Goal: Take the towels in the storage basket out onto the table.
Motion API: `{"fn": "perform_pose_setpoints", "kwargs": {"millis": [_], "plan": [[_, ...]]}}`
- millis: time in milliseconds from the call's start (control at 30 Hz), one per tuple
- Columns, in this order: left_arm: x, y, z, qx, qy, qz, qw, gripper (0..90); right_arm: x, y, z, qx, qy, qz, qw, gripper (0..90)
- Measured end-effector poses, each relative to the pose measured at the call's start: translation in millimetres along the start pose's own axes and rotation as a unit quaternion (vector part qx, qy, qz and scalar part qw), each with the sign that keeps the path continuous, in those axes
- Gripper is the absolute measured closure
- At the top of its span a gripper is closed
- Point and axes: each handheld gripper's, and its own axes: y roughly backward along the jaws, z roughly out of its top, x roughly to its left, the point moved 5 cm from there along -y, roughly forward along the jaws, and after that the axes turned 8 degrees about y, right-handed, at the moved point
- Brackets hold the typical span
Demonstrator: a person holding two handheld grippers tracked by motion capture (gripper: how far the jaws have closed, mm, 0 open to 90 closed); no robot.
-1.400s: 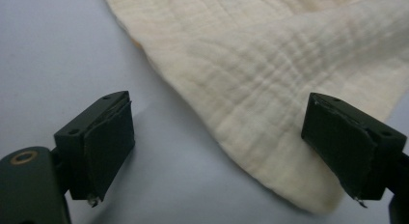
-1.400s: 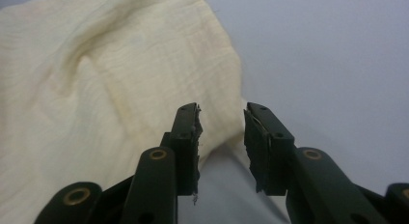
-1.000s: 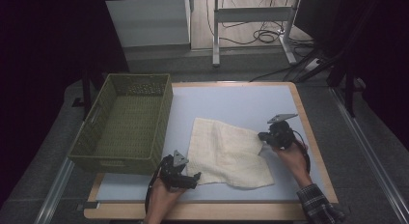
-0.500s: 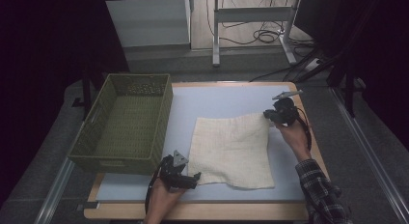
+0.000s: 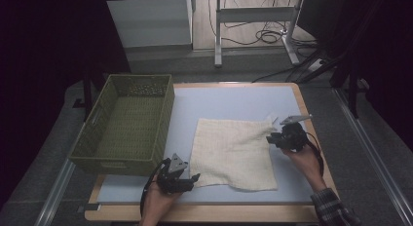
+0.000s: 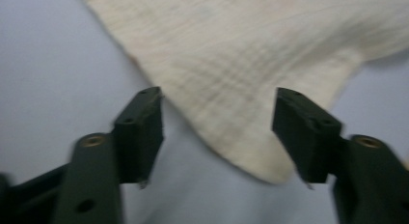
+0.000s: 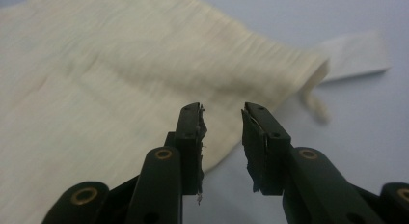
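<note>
On the bench (image 5: 234, 97), cloth (image 5: 234, 153) laid flat beside basket (image 5: 126, 123).
Left tool (image 5: 195, 177) jaws spread, just closing around near corner, not pinching; right tool (image 5: 269, 138) slightly parted, just opening, cloth released. Folding not yet started.

In the high view, the pale blue tabletop (image 5: 234, 102) lies bare across the upper centre and along the lower edge, giving open passage. The olive-green woven rectangular basket (image 5: 127, 126) walls off the left side. The cream square woven cloth (image 5: 234, 153) lies flat at centre, low enough to pass over.
</note>
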Motion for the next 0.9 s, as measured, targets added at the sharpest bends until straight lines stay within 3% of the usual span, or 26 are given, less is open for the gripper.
{"fn": "perform_pose_setpoints", "kwargs": {"millis": [33,67,100,167,200,233,267,400,533,700,767,800,900], "plan": [[0.0,0.0,0.0,0.0,0.0,0.0,1.0,48.5,0.0,0.0,0.0,0.0,0.0,0.0,1.0,68.6],[-6.2,1.1,-3.4,0.005,-0.01,-0.021,0.9997,51.8,12.4,6.1,-10.9,-0.003,0.001,0.012,0.9999,68.8],[-6.2,1.1,-3.4,0.005,-0.01,-0.021,0.9997,53.8,12.4,6.1,-10.9,-0.003,0.001,0.012,0.9999,68.8],[-10.6,-2.5,-7.6,0.02,-0.025,-0.031,0.999,57.9,31.3,17.3,-25.8,-0.004,0.004,0.025,0.9997,69.1],[-10.6,-2.5,-7.6,0.02,-0.025,-0.031,0.999,57.9,31.3,17.3,-25.8,-0.004,0.004,0.025,0.9997,69.1],[-11.2,-4.8,-8.6,0.025,-0.027,-0.031,0.9988,57.9,43.8,25.8,-34.6,-0.005,0.006,0.033,0.9994,69.1],[-11.5,-7.3,-9.5,0.03,-0.03,-0.03,0.9987,57.9,43.8,25.8,-34.6,-0.005,0.006,0.033,0.9994,69.1],[-14.4,-13.7,-13.3,0.032,-0.038,-0.026,0.9984,59.3,70.6,43.0,-54.2,-0.002,0.018,0.048,0.9987,67.5],[-16.2,-11.4,-15.8,0.034,-0.048,-0.021,0.998,65.3,85.0,49.3,-69.9,0.01,0.02,0.06,0.998,65.0],[-22.7,-10.9,-18.0,0.035,-0.061,-0.01,0.9975,74.0,96.4,47.4,-84.2,0.024,0.034,0.057,0.9975,65.7],[-25.3,-11.6,-17.8,0.034,-0.065,-0.008,0.9972,81.6,98.9,47.8,-86.5,0.01,0.04,0.042,0.9983,76.0],[-25.6,-11.6,-17.6,0.034,-0.068,-0.007,0.9971,84.7,99.9,47.8,-87.1,0.007,0.037,0.055,0.9978,82.4],[-23.4,-9.3,-17.6,0.039,-0.067,-0.016,0.9969,87.9,102.1,49.0,-87.7,0.004,0.04,0.056,0.9976,86.8]]}}
